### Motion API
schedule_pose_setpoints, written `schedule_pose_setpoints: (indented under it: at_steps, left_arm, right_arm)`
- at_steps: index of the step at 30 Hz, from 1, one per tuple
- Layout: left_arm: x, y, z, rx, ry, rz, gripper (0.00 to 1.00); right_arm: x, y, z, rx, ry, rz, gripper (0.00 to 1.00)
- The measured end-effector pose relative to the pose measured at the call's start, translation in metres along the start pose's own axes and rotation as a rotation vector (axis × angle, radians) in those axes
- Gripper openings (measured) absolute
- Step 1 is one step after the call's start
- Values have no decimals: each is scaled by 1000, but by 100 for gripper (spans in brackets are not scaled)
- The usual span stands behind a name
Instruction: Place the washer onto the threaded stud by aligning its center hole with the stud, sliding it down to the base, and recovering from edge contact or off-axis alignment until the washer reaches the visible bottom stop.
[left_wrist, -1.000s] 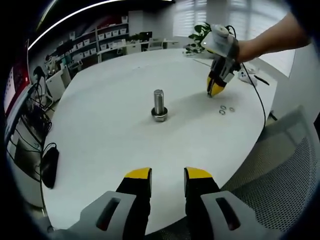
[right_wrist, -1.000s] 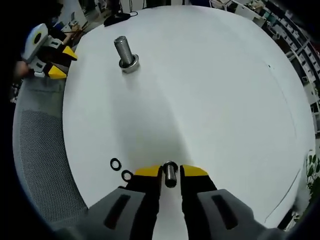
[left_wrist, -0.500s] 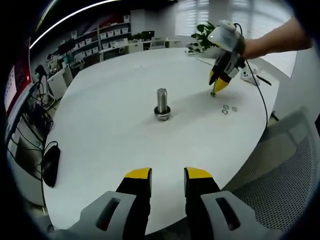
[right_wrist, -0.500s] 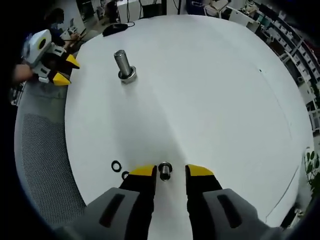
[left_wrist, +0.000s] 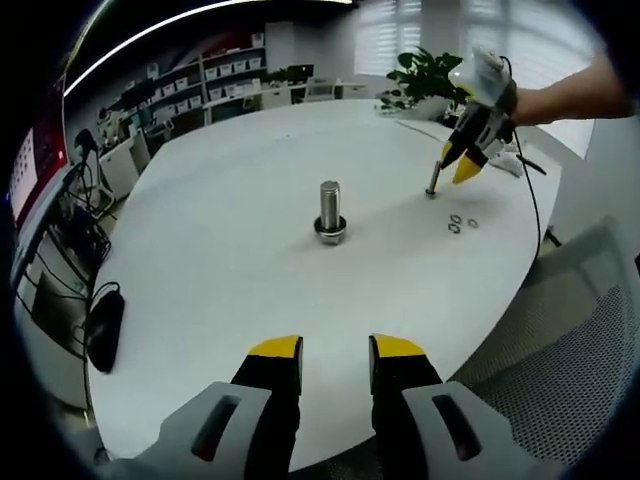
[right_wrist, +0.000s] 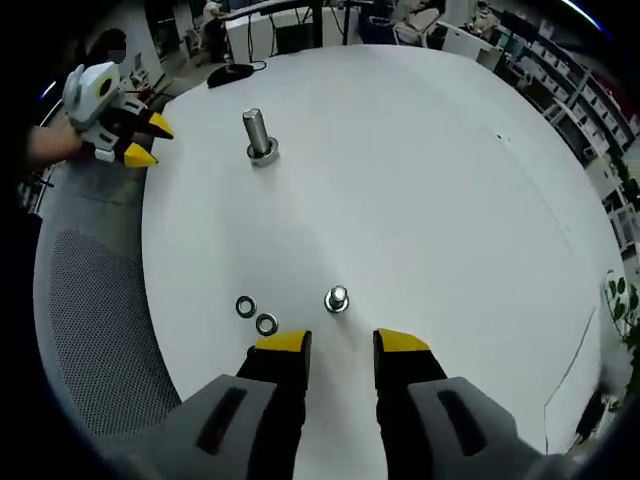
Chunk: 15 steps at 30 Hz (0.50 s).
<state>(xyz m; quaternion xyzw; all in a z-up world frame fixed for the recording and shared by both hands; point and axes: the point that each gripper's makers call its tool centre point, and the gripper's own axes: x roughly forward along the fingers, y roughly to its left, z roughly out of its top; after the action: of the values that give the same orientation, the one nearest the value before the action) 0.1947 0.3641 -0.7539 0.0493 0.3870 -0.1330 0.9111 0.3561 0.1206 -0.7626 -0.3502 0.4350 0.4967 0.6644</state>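
I see the stud (right_wrist: 260, 138) standing mid-table (right_wrist: 450, 180). A smaller stud (right_wrist: 337, 299) stands near my right gripper (right_wrist: 341, 343). Two washers (right_wrist: 256, 315) lie just left of it.

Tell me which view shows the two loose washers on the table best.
The right gripper view: the two washers lie close ahead of the right hand-held gripper, their center holes visible. In the left gripper view the washers are tiny and far away, near the table edge.

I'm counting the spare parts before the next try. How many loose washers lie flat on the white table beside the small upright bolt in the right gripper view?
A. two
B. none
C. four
A: two loose washers lie side by side on the table, just left of the small bolt.
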Motion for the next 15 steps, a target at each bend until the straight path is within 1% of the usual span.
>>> schedule_pose_setpoints:
  at_steps: [4,6,9,12,15]
  left_arm:
    - [0,0,0,2,-1,1,24]
    - [0,1,0,-2,-3,3,25]
    - [0,2,0,-4,-3,6,25]
    - [-1,1,1,0,-3,4,25]
    - [0,2,0,-2,-5,7,25]
  right_arm:
    - [1,9,-17,14,14,10,28]
    - [4,16,-28,28,36,21,28]
    - [7,24,-37,33,40,31,28]
    - [8,31,-38,34,42,40,29]
    - [9,37,-35,27,33,49,29]
